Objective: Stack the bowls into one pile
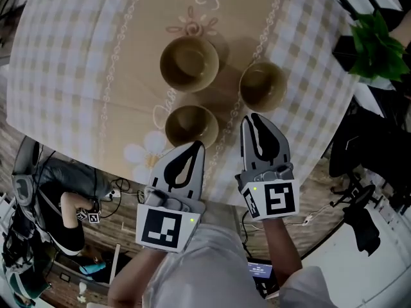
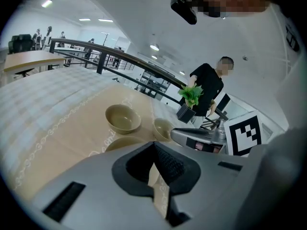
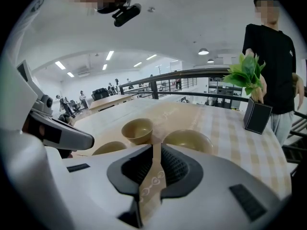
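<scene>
1. Checked cloth with a tan middle band covers the round table (image 1: 77,56), and all three bowls stand upright and apart on that band, none stacked.
2. At the left, the left gripper (image 1: 194,147) has its jaws drawn together at the tips, with only a thin slit between them and nothing in it.
3. The near bowl (image 1: 191,125) sits just ahead of those tips; contact cannot be told.
4. The far bowl (image 1: 189,63) stands beyond it, well clear of both grippers.
5. The right gripper (image 1: 252,120) also has its jaws closed to a narrow slit, empty, with cloth showing through.
6. The right bowl (image 1: 263,86) lies just past its tips, slightly to the right.
7. One green plant (image 1: 379,43) in a dark holder stands at the table's right edge.
</scene>
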Motion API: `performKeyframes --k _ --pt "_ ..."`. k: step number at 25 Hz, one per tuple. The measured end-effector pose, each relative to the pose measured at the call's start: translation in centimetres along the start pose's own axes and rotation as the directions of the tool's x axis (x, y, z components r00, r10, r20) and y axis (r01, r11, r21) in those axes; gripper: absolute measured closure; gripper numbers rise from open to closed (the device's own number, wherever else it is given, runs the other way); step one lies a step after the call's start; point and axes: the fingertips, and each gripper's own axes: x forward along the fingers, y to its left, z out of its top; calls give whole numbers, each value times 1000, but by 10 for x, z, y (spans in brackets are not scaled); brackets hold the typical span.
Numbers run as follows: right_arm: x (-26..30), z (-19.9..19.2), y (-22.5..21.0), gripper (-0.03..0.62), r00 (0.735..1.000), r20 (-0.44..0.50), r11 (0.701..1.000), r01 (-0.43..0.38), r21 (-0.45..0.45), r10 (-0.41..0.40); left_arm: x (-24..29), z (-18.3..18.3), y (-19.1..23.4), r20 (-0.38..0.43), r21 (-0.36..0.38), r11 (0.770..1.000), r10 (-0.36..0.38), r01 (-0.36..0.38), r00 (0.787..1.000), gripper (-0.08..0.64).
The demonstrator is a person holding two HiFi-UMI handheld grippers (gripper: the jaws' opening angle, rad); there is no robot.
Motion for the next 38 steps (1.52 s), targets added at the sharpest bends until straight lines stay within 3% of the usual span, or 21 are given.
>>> performKeyframes --k 7,12,14,24,38 --pt "17 -10 -5 549 998 -56 993 -11 -119 4 10 -5 7 -22 -37 999 13 -14 1000 541" --pt "29 -10 -8 549 997 -70 991 9 -135 -19 10 -11 7 -28 -51 999 15 -16 999 541" --pt "33 -18 -9 549 992 -122 986 1 -165 -22 10 -13 7 -30 -59 998 14 -15 999 541" --pt "41 -23 -13 551 977 -173 932 56 -358 -125 2 -12 13 -26 -75 997 21 -23 999 541" --pt "26 4 -14 554 990 -13 949 128 -287 -138 -6 -16 5 -19 -83 997 -2 0 1000 541"
